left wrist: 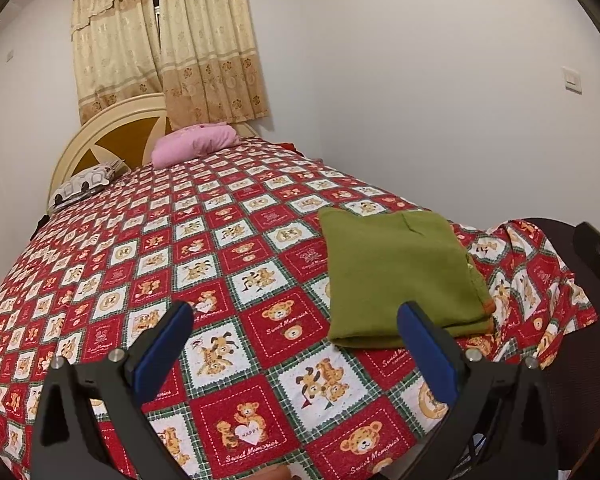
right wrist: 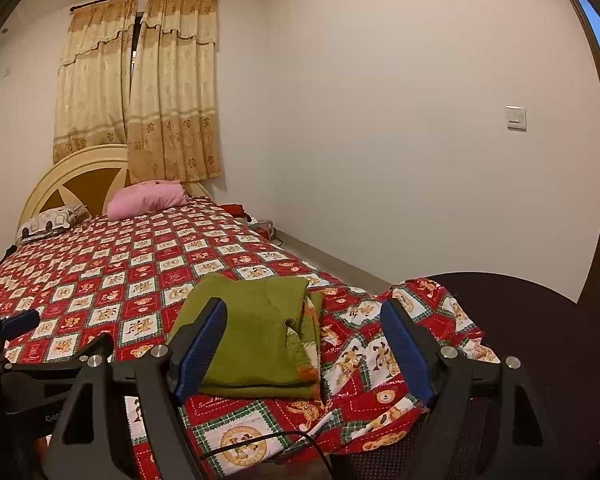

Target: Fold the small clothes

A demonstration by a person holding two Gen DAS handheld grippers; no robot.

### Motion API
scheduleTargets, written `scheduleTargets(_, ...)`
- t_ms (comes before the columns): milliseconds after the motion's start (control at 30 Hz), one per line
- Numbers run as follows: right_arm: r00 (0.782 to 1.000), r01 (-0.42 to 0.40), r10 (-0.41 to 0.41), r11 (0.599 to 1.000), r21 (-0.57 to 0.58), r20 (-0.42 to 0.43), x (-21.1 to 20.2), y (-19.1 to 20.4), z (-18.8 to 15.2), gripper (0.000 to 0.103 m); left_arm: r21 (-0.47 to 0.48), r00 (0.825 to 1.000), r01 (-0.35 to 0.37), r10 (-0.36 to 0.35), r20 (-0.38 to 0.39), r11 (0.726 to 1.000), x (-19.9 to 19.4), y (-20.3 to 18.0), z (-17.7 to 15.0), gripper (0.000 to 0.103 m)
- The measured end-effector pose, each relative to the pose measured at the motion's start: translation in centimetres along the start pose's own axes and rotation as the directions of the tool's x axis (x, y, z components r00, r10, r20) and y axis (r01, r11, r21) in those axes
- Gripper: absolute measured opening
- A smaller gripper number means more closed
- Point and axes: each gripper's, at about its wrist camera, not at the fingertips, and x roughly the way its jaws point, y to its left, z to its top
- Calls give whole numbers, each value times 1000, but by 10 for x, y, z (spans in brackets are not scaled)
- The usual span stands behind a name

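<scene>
Green sweater (left wrist: 404, 276) sits folded on the bed (left wrist: 220, 240), at 1 o'clock from the left gripper (left wrist: 296, 340); both it and the right gripper (right wrist: 304, 344) have jaws wide open, empty.

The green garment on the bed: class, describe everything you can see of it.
The green garment is olive, of soft knit-looking cloth, folded into a flat rectangular stack of several layers. An orange-trimmed patterned edge peeks out along its right side. It lies on the red teddy-bear bedspread near the bed's foot corner. Nothing else touches it.

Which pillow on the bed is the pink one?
The pink pillow sits by the curtain; the other pillow, left of it, is white with dark patterns.
</scene>
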Motion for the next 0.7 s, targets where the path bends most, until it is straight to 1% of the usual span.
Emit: scheduleTargets(700,1000,4,-4,1000,4,-8,0,0,-2,80,5,1000,-1,1,-11,1000,1,-1,-2,103)
